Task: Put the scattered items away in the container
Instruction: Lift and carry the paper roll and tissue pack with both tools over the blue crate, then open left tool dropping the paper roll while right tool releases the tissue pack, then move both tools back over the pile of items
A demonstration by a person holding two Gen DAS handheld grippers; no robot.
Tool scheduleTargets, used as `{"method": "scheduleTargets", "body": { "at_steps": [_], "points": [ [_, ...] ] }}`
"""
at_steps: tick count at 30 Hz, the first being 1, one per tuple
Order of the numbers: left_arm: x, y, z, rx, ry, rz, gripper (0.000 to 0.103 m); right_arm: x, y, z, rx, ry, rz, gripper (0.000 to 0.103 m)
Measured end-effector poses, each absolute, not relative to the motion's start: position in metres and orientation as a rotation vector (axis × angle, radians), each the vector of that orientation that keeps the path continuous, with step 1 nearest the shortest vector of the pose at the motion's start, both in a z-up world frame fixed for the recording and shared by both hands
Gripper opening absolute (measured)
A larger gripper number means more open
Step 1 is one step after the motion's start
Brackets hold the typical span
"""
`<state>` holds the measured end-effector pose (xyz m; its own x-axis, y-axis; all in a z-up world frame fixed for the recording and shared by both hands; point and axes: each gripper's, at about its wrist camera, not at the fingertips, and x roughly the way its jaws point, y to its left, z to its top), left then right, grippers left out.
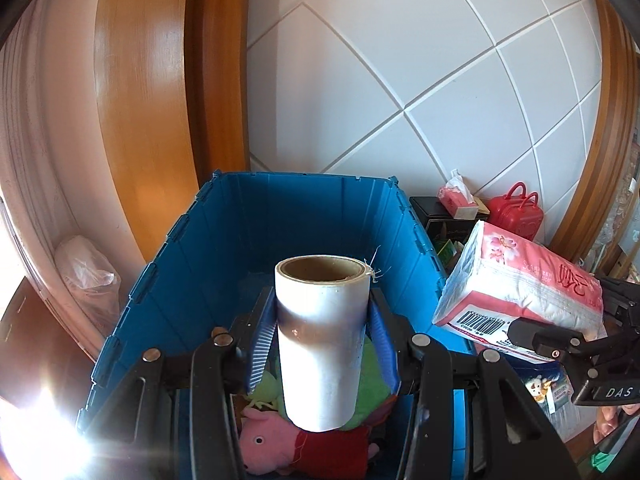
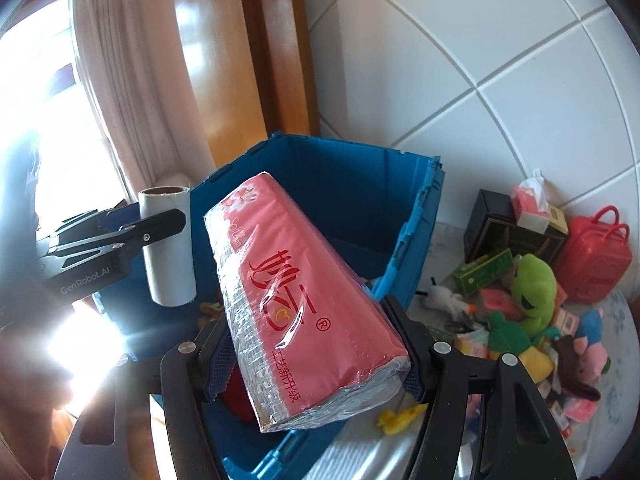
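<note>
Two held items above the blue bin

The left tool [image 1: 320, 332] pinches an upright white roll [image 1: 321, 340] over the blue container [image 1: 172, 280]; beside it, the right tool [image 2: 316, 348] clamps a pink tissue pack [image 2: 296, 300] over the container's rim.

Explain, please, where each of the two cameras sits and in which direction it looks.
Left wrist: on the left hand-held gripper, looking down into the blue crate; its fingers clamp a white roll.
Right wrist: on the right hand-held gripper, facing the crate from the side of the toy pile; its fingers clamp a pink tissue pack.
Shared: crate, roll, tissue pack, and each view shows the other gripper.
</note>
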<state>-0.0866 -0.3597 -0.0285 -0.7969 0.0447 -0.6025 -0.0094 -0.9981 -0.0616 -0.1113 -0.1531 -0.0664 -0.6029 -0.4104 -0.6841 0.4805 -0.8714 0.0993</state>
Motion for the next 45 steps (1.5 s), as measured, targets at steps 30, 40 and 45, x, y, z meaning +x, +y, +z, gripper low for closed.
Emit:
{"method": "scheduleTargets", "body": {
  "at_steps": [30,40,45],
  "points": [
    [-0.158,-0.438,-0.038,-1.051,-0.114,3.008,0.044,-0.196,-0.25,-0.103,1.084,0.217,-2.383,0.066],
    [-0.17,-0.454,-0.041,-1.064,-0.206,3.075,0.103,-0.21,-0.252,-0.098,1.034,0.218,-2.428,0.103],
    [-0.171,-0.452,-0.051,-1.087,-0.214,3.06,0.103,-0.21,-0.248,-0.099,1.042,0.212,-2.423,0.103]
  ]
}}
